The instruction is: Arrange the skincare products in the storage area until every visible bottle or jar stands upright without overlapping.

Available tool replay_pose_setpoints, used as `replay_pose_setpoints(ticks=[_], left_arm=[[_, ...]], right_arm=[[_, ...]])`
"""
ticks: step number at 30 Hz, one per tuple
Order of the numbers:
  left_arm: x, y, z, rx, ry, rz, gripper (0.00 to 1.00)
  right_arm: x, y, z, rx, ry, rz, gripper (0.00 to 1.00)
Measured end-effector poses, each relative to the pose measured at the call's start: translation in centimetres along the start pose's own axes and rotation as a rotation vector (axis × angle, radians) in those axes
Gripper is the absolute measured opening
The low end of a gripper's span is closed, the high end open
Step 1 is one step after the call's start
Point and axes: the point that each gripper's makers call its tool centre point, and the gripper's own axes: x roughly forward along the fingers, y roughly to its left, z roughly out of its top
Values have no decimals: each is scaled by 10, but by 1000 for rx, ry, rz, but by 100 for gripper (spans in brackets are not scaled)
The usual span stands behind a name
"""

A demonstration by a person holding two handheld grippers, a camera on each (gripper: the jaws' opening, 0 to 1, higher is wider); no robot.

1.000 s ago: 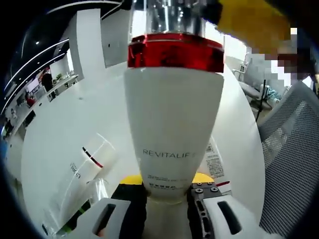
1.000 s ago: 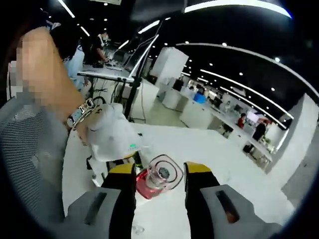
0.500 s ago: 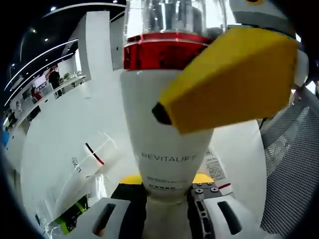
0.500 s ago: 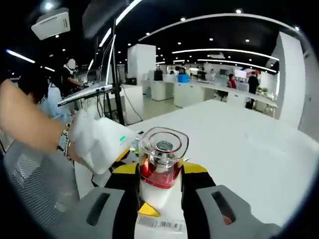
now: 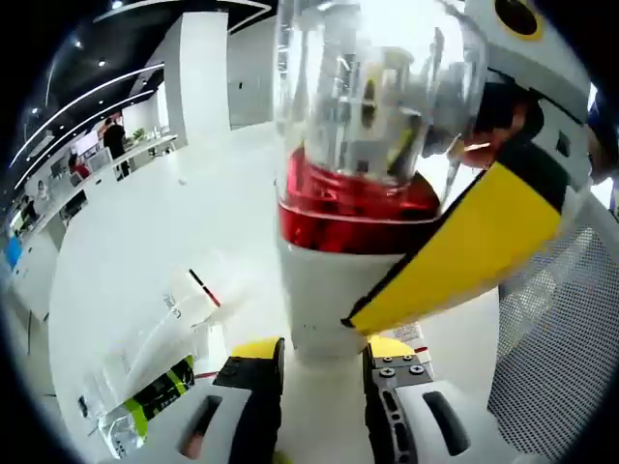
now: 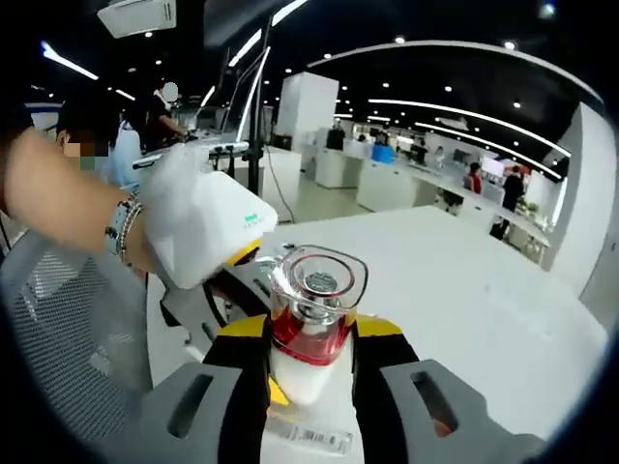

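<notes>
Left gripper view puts the white bottle dead centre, with its red band and clear cap, rising between this gripper's two yellow-tipped jaws. The left gripper has the bottle's lower body pinched between those tips, both sides pressed against it. Across from the right comes the right gripper, its yellow jaw slanting over the bottle's front just below the red band. Off to the left on the white table, a clear-wrapped white tube lies flat on its side, and a green-labelled item lies next to it, also in clear wrap. A grey mesh chair fills the right edge.

Right gripper view looks along the bottle from the cap end, the clear square cap facing the lens. The right gripper has its jaws closed in tight on the white body just beneath the red band. Beyond it, the left gripper shows as a white housing held in a person's hand, a bracelet at the wrist. So the bottle is gripped at both ends, off the table.
</notes>
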Motion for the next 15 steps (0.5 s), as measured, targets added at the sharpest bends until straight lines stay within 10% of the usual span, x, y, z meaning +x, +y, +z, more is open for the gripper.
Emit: replay_pose_setpoints(ticks=[5, 15], left_arm=[[-10, 2, 7, -1, -35, 20, 32], [-7, 0, 9, 47, -52, 4, 32]], right_arm=[[5, 0, -39, -91, 161, -40, 31], [7, -1, -41, 93, 105, -34, 28]])
